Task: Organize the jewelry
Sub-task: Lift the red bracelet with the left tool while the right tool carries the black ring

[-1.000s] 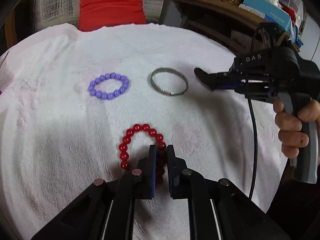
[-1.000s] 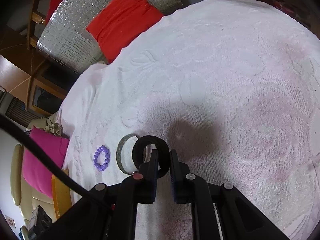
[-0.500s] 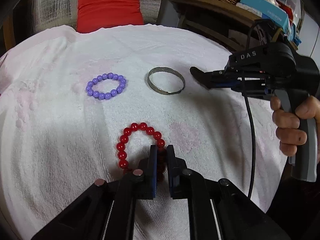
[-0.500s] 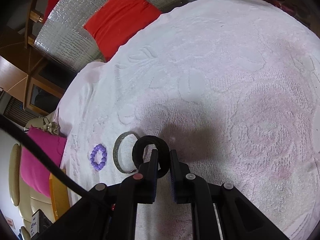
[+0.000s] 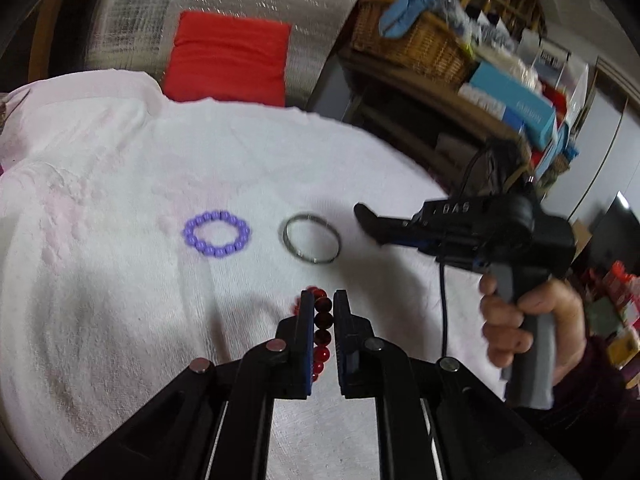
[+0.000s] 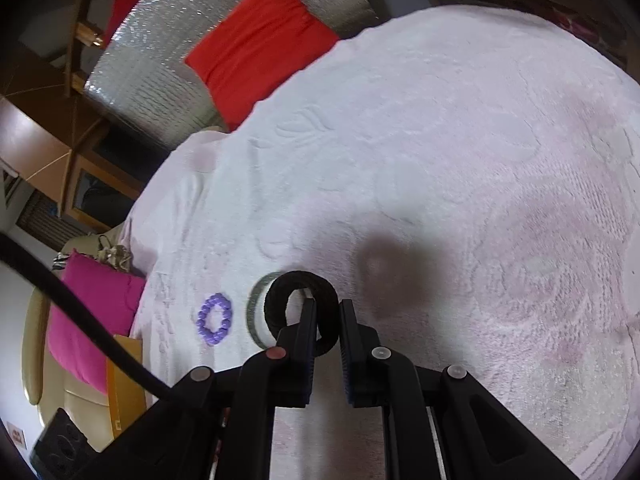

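The left gripper (image 5: 323, 300) is clamped on the red bead bracelet (image 5: 322, 330), whose beads run in a line between the two fingers, long axis along the gripper's own pointing direction, edge-on to the camera. A second ago that bracelet lay flat on the white towel (image 5: 120, 280) as an open loop with only its near side pinched — now it is lifted clear of the cloth and hangs as a narrow strand, and the view has tilted up to take in more of the shelves behind.

The right gripper (image 6: 327, 312) is closed on a black hair tie (image 6: 280, 300), the ring standing upright ahead of the fingertips, its opening facing the camera; it has kept its place above the towel.

Farther out, the silver bangle (image 5: 312, 243) and the purple bead bracelet (image 5: 217, 233) lie flat side by side, unmoved — beyond them sits a red cushion (image 5: 230, 62)
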Available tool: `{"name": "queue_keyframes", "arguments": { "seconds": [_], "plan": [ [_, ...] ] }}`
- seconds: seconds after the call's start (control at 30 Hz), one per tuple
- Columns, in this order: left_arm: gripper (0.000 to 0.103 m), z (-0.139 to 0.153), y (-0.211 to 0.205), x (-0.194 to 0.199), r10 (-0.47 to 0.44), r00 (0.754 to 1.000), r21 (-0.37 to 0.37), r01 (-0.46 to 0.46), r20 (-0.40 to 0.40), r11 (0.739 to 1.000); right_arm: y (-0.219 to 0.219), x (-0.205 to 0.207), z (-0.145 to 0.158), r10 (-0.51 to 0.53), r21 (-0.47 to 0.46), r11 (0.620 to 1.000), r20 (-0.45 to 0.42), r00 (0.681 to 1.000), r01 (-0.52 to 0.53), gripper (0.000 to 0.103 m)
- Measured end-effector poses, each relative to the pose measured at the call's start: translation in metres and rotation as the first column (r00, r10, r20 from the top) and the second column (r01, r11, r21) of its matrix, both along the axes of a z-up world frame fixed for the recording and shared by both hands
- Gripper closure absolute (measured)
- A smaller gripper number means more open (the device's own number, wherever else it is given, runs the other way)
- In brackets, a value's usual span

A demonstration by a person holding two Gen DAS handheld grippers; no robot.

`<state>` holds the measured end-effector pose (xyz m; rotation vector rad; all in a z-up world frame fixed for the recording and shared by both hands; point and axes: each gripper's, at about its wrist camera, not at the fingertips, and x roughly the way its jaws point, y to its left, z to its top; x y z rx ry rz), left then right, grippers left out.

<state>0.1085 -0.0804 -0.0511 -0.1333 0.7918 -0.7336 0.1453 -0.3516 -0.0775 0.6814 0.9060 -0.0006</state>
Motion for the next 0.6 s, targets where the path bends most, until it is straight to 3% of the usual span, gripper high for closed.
{"name": "queue_keyframes", "arguments": {
  "seconds": [0.13,0.27,0.6],
  "plan": [
    [0.094,0.009,0.012,0.0,0.029,0.999,-0.05,-0.028,0.018,0.998,0.01,-0.001,0.009,0.036,0.003,0.999,0.056,0.998,-0.036,0.091],
    [0.094,0.007,0.023,0.004,0.053,0.998,-0.041,-0.053,0.014,0.998,0.023,-0.002,0.016,0.081,-0.006,0.997,0.1,0.992,-0.08,0.091],
    [0.094,0.01,0.056,0.011,0.145,0.989,-0.057,-0.145,0.001,0.988,0.043,0.004,0.009,0.117,-0.024,0.993,0.078,0.99,-0.115,0.091]
  ]
}}
